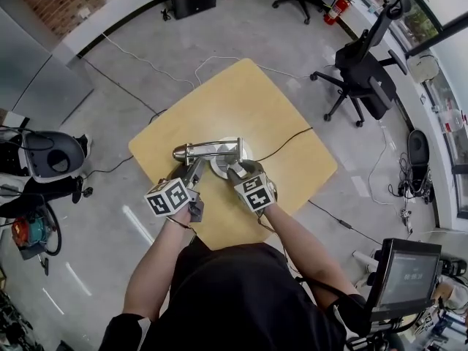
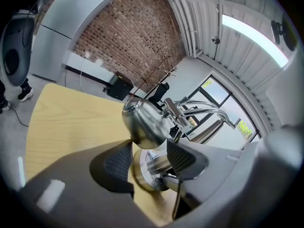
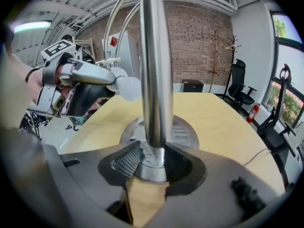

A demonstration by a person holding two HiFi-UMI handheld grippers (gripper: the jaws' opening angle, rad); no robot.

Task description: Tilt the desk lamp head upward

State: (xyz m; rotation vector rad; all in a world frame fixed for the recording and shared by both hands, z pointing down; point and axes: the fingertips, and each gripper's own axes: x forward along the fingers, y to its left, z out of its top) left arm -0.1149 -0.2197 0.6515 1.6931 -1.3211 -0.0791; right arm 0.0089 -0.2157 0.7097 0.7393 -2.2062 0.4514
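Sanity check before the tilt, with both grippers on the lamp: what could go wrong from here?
1. The left gripper holds the rounded chrome lamp head only near its tips, so the head may slip out as it pivots.
2. The right gripper clamps the smooth lamp post low, just above the base. A stiff hinge could tip or slide the lamp.
3. The cord runs off the table and might tug.

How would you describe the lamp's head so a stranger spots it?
Find the light wooden table on the grey floor. A chrome desk lamp stands there; its head is the rounded bullet-shaped tip, unlike the flat round base and straight pole.
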